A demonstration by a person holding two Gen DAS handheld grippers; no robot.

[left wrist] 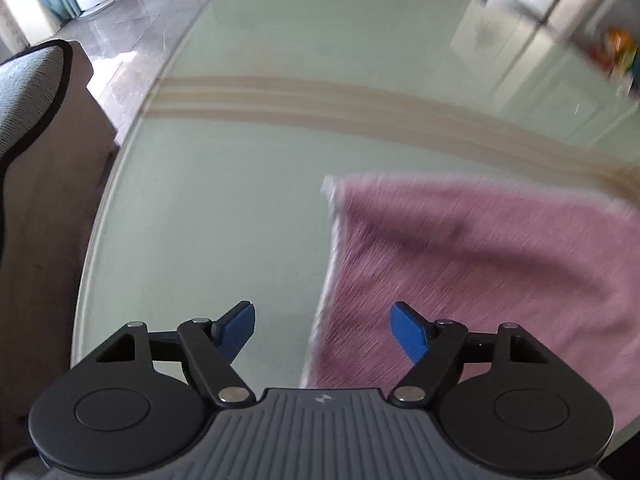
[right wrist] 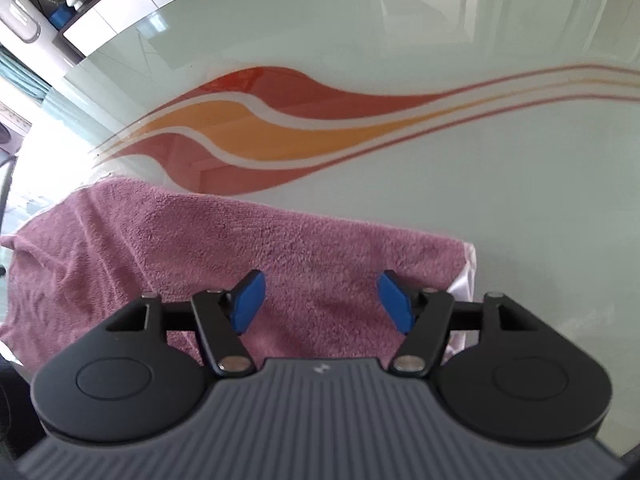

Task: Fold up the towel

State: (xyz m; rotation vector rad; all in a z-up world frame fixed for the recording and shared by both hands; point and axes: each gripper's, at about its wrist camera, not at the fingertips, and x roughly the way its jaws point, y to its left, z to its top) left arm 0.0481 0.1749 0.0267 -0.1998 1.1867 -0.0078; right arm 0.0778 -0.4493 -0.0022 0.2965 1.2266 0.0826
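The pink towel (right wrist: 224, 248) lay flat on the glass table (right wrist: 520, 200), its near part running under both grippers. The left gripper (left wrist: 322, 330) hung with its jaws apart and nothing between the pads, straddling the towel's left edge: one blue pad over bare glass, the other over the cloth. The right gripper (right wrist: 320, 304) also stood apart and held nothing, poised above the cloth a little in from the towel's right edge, where a pale hem (right wrist: 466, 276) showed

The step in hand looked to be the reach for the near corners. To do it well, each gripper would need to come down with one pad slid under the edge and one above, so the pinch took the hem alone and not a bunch of pile. The right one sat too far inboard and should shift toward the hem. Both pinches ought to land at matching spots, so the fold would come out square. The glass is slick, so a dragged pad could push the towel away rather than catch it

The left view was smeared by motion, so the far corner was hard to judge. No writing could be read; only a small pale emblem (right wrist: 321, 369) marked each gripper body
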